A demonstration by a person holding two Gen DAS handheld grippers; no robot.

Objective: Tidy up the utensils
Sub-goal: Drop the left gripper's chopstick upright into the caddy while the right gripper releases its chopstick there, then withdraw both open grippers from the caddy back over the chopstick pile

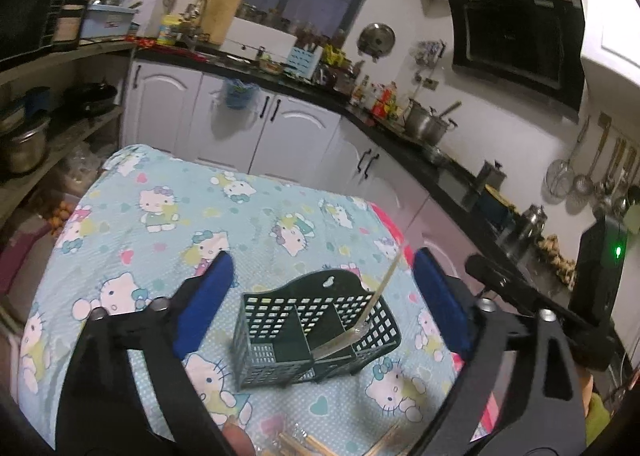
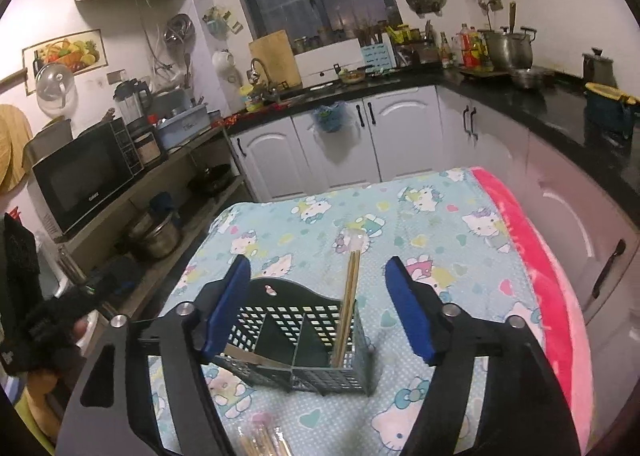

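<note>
A dark green perforated utensil holder with three compartments stands on the Hello Kitty cloth. It also shows in the right wrist view. A pair of chopsticks leans upright in its right compartment, seen in the left wrist view too. A flat utensil lies slanted in another compartment. Loose chopsticks lie on the cloth at the near edge. My left gripper is open and empty, its fingers either side of the holder. My right gripper is open and empty above the holder.
The cloth covers a table with a pink edge on the right. White cabinets and a black counter with pots run behind. A shelf with a microwave stands to the left.
</note>
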